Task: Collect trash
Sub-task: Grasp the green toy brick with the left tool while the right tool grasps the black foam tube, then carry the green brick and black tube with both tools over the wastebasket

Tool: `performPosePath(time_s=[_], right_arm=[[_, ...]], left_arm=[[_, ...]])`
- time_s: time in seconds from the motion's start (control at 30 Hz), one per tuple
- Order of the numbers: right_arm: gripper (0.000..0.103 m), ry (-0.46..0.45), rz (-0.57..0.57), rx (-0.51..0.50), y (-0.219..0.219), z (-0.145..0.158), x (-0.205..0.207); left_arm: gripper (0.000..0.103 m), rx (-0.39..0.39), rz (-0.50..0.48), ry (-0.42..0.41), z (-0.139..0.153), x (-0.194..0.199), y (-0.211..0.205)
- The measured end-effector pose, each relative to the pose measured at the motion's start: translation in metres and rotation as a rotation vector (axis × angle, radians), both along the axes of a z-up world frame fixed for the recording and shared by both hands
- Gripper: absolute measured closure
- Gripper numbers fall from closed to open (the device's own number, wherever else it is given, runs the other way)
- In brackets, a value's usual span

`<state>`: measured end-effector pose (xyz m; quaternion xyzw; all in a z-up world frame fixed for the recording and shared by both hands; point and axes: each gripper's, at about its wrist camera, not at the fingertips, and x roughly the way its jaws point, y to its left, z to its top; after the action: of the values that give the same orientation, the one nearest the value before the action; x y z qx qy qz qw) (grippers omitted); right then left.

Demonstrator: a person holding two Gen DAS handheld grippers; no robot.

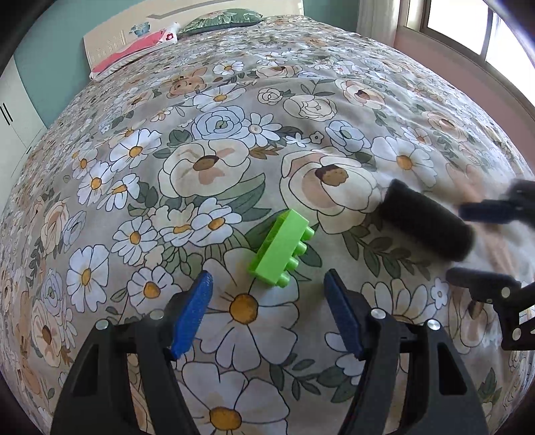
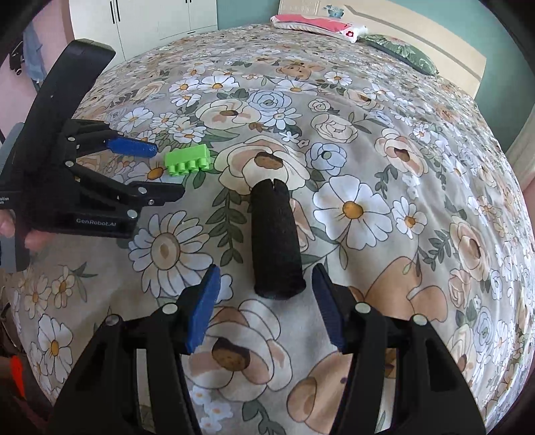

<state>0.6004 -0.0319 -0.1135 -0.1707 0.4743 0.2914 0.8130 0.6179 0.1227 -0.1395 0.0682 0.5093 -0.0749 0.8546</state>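
1. The left gripper (image 1: 267, 311) hangs open and empty just short of the green toy brick (image 1: 282, 247), which lies on its side on the bed (image 1: 234, 110), well in from the edges; the jaws seem lined up to take its long faces.
2. The right gripper (image 2: 265, 308) is likewise open and empty, its jaws either side of the near end of the black foam tube (image 2: 274, 237), not touching.
3. Brick and tube lie near each other, so the grippers work close together and could crowd one another.
4. Two pillows (image 1: 220, 20) sit at the headboard edge, far off. No bin shows.
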Motion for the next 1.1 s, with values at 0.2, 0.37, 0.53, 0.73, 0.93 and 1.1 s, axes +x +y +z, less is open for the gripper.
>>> performPosePath(time_s=[0.2, 0.37, 0.53, 0.73, 0.93, 1.1], right_arm=[[0.048, 0.009, 0.008, -0.010, 0.012, -0.020, 0.021], [0.069, 0.011, 0.002, 0.037, 0.011, -0.026, 0.024], [0.070, 0.009, -0.013, 0.054, 0.005, -0.021, 0.017], [0.070, -0.011, -0.025, 0.053, -0.010, 0.003, -0.001], [0.070, -0.061, -0.029, 0.052, -0.030, 0.048, -0.031], [0.070, -0.118, -0.026, 0.060, -0.050, 0.096, -0.066]], left_arm=[[0.042, -0.012, -0.012, -0.030, -0.008, 0.016, -0.003], [0.080, -0.031, -0.010, -0.016, -0.010, 0.019, -0.007], [0.080, -0.048, 0.007, 0.003, -0.007, 0.013, -0.009], [0.081, -0.061, 0.018, 0.007, 0.009, -0.006, -0.014], [0.081, -0.041, 0.006, -0.028, 0.052, -0.039, -0.032], [0.080, -0.007, -0.019, -0.083, 0.102, -0.074, -0.053]])
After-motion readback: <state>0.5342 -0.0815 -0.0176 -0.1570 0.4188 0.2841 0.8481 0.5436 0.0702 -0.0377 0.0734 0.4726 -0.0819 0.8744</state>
